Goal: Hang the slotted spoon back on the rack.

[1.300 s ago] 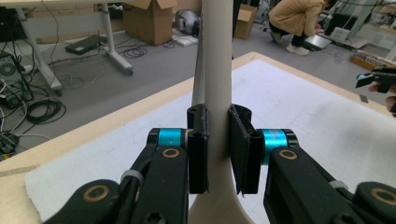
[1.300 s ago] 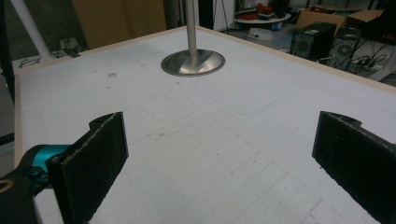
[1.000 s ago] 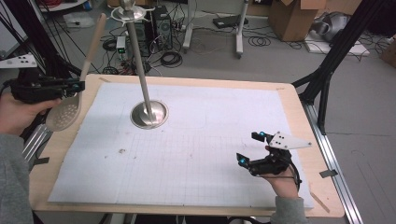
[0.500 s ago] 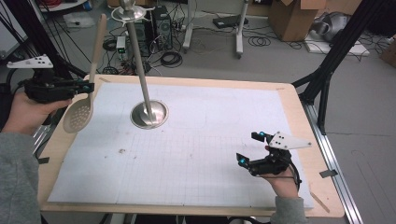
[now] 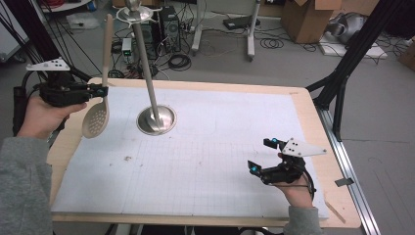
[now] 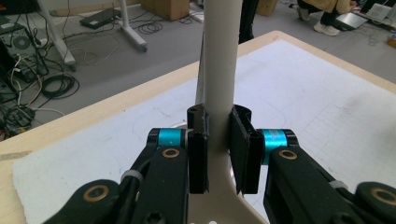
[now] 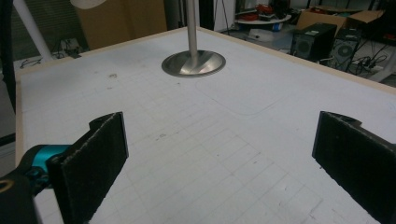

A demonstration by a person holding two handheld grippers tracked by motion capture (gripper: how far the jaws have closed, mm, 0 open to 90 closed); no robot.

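Your left gripper (image 5: 100, 91) is clamped on the beige slotted spoon (image 5: 100, 83), pads pinching the handle just above where it widens toward the bowl. In the left gripper view both black pads (image 6: 197, 140) press flat against the handle, which rises straight up between them. Handle stands nearly upright above the grip; the perforated bowl hangs just below it, over the left edge of the white mat (image 5: 215, 142). Just to the right of the spoon stands the metal stand (image 5: 155, 117), its round base on the mat, its pole leaning up past the spoon's handle, the two apart.

Your right gripper (image 5: 262, 156) rests low over the mat's near right part, jaws spread wide, nothing between them. Beyond its pads (image 7: 98, 154): bare grid mat, then the stand's base.
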